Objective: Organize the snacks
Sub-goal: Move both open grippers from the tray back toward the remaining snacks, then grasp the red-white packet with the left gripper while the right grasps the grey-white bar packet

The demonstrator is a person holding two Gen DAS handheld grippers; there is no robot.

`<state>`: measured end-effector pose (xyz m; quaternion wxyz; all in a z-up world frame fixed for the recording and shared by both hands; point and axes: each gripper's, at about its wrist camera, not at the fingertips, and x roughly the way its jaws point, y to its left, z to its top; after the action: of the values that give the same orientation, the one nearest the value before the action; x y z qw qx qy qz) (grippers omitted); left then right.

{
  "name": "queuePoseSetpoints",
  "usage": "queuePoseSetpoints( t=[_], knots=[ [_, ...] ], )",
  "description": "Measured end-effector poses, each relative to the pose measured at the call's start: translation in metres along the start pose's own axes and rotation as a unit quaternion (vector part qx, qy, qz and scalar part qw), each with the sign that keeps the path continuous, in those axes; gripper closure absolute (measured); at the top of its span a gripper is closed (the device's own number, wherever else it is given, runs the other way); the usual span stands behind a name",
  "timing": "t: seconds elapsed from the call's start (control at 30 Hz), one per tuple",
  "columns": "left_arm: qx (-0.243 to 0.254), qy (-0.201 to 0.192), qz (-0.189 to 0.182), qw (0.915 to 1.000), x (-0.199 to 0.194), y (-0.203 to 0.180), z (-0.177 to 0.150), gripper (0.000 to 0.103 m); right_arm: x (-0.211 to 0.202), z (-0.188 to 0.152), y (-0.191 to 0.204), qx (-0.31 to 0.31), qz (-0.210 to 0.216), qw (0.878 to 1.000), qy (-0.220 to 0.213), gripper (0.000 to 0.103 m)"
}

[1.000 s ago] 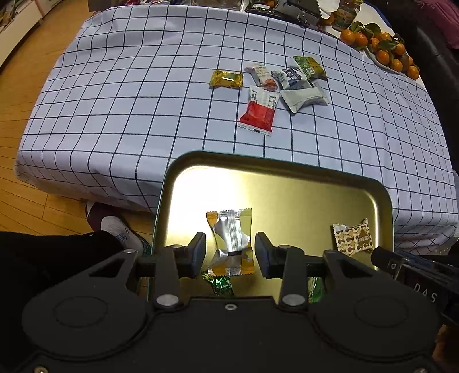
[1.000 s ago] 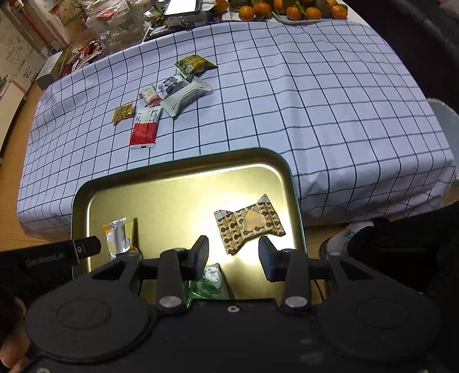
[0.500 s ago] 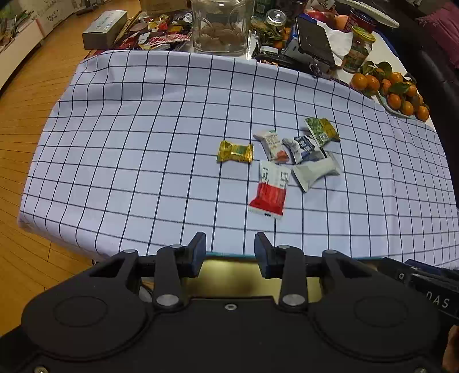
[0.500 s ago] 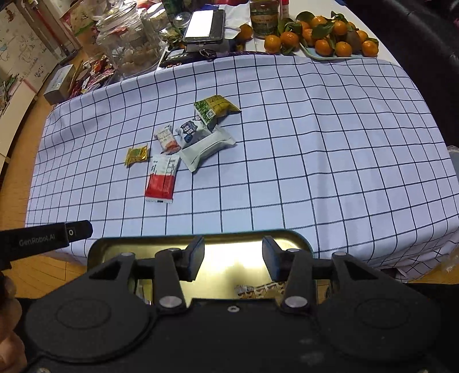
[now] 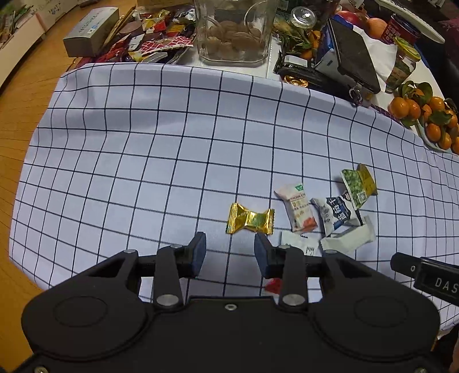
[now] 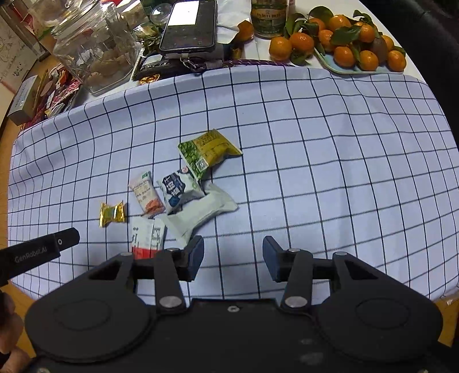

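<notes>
Six wrapped snacks lie in one loose cluster on the checked cloth [image 6: 315, 137] that covers the tabletop, toward its near edge. One gold twist-wrapped candy [image 5: 250, 219] sits alone at the left end of the cluster, just apart from the rest. Beside it lies one white-and-orange packet [image 5: 298, 206], then one blue-and-white packet [image 5: 335, 213] touching it. One green-and-yellow packet [image 6: 208, 152] lies farthest from the near edge, its corner overlapping the blue-and-white one. One pale grey pillow pack [image 6: 200, 213] rests just nearer, touching the blue-and-white packet, and one red-and-white bar [image 6: 147, 238] lies nearest the edge, partly hidden behind the right claw's frame.

The left claw [image 5: 229, 254] hovers just short of the gold candy, its two fingers spread with only cloth between them. The right claw [image 6: 233, 258] hangs over bare cloth beside the pillow pack, fingers likewise spread and pinching nothing.

Beyond the cloth's far edge stand one glass jar [image 6: 94, 48] holding pale lumps, one phone [image 6: 189, 24], one lidded jar [image 5: 401, 66], a heap of loose wrappers [image 5: 152, 43], one flat box [image 5: 90, 31] and one plate piled with tangerines [image 6: 364, 54], too overlapped to count surely.
</notes>
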<state>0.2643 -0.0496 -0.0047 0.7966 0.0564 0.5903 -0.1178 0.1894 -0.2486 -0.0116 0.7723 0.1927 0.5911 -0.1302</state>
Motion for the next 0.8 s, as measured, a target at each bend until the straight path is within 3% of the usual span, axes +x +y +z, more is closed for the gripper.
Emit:
queuePoseSetpoints(
  t=[0.23,0.43,0.6,0.8],
  knots=[
    [0.015,0.018,-0.011,0.9997,0.015,-0.001,0.019,0.057,0.03,0.04,0.01,0.005,0.002,1.0,0.021,0.055],
    [0.079,0.05,-0.068,0.9933,0.024,-0.02,-0.003,0.058,0.054,0.042,0.006,0.027,0.006,0.998,0.057,0.055],
    [0.083,0.078,-0.109,0.9875,0.034,-0.036,-0.01,0.058,0.047,0.043,-0.001,0.042,0.017,0.997,0.055,0.055],
    [0.108,0.079,-0.095,0.9865,0.04,-0.051,-0.019,0.058,0.035,0.042,-0.004,0.052,0.019,0.998,0.041,0.055]
  ],
)
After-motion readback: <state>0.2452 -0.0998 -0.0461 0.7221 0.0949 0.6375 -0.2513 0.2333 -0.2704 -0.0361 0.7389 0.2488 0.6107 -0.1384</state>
